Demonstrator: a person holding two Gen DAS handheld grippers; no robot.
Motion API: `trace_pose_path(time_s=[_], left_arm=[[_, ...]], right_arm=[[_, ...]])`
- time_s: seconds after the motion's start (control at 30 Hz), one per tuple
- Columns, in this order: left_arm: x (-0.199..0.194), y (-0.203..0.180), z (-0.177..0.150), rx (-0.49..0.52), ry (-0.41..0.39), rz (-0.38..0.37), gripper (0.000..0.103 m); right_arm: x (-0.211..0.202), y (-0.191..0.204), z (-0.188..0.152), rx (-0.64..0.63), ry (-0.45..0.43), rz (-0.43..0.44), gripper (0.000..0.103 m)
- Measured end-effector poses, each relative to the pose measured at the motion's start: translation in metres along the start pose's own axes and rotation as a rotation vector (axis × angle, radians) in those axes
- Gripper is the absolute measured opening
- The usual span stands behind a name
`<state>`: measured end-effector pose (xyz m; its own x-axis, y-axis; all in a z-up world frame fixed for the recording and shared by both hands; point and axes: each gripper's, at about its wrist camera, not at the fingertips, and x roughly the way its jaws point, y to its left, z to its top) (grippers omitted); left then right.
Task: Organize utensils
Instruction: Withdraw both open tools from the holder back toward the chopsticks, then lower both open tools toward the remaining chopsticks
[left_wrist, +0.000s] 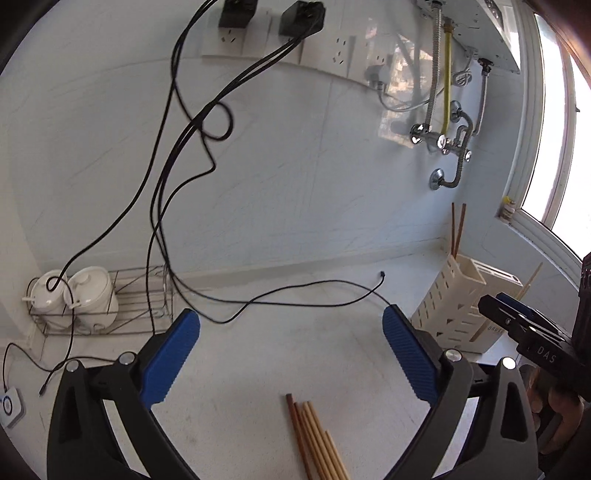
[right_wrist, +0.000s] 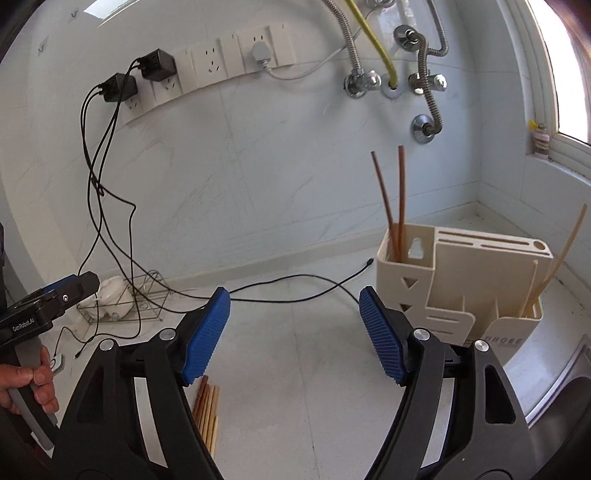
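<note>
— Which step is in hand?

— A pick between placements, it is judged. Two dark chopsticks are already stood in the left compartment of the cream utensil holder, and a pale chopstick is leant in its right compartment. A bundle of loose chopsticks is left lying flat on the white table, near the bottom of the left wrist view.

— And the fingers?

— Both pairs are held spread, with nothing pinched. The left gripper is poised above the table with the bundle's ends lying below and between its fingers. The right gripper is pointed towards the holder and is empty.

— What is called for next?

— One or two sticks are to be singled out of the bundle — a low approach is needed, since they lie flat and touch each other, and neighbours could be dragged along. Then the pick is to be tipped upright and dropped into a compartment.

— What is shown by one view and not by the other?

— In the right wrist view the holder's top is laid open: the knife slots and both end compartments are seen, whereas from the left it is seen edge-on and partly hidden by the right gripper. In the left wrist view the bundle is shown unobstructed, and two white lidded pots in a wire rack are made out clearly — from the right the bundle is half covered by a finger.
</note>
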<state>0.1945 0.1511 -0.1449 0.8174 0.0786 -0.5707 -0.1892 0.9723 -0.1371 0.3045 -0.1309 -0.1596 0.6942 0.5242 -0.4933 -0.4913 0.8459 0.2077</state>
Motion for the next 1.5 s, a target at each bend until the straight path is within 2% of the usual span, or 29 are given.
trace_pose_path(time_s=[0.1, 0.33, 0.57, 0.9, 1.2, 1.27, 1.5], left_arm=[[0.006, 0.021, -0.03, -0.045, 0.115, 0.037, 0.098], [0.04, 0.04, -0.092, -0.085, 0.423, 0.03, 0.097], [0.073, 0.03, -0.118, -0.086, 0.563, 0.034, 0.097], [0.101, 0.023, -0.13, -0.074, 0.62, 0.064, 0.097], [0.113, 0.021, -0.138, -0.052, 0.664, 0.085, 0.097], [0.116, 0.02, -0.14, -0.045, 0.676, 0.089, 0.097], [0.126, 0.019, -0.145, -0.03, 0.711, 0.113, 0.097]], right_arm=[[0.012, 0.01, -0.017, 0.004, 0.065, 0.02, 0.069], [0.03, 0.014, -0.047, 0.029, 0.174, 0.021, 0.072], [0.034, 0.006, -0.062, 0.057, 0.222, -0.002, 0.072], [0.041, -0.003, -0.071, 0.067, 0.262, -0.011, 0.072], [0.062, 0.001, -0.087, 0.074, 0.417, 0.01, 0.073], [0.065, 0.002, -0.09, 0.079, 0.453, 0.017, 0.079], [0.065, 0.008, -0.094, 0.065, 0.493, 0.031, 0.081]])
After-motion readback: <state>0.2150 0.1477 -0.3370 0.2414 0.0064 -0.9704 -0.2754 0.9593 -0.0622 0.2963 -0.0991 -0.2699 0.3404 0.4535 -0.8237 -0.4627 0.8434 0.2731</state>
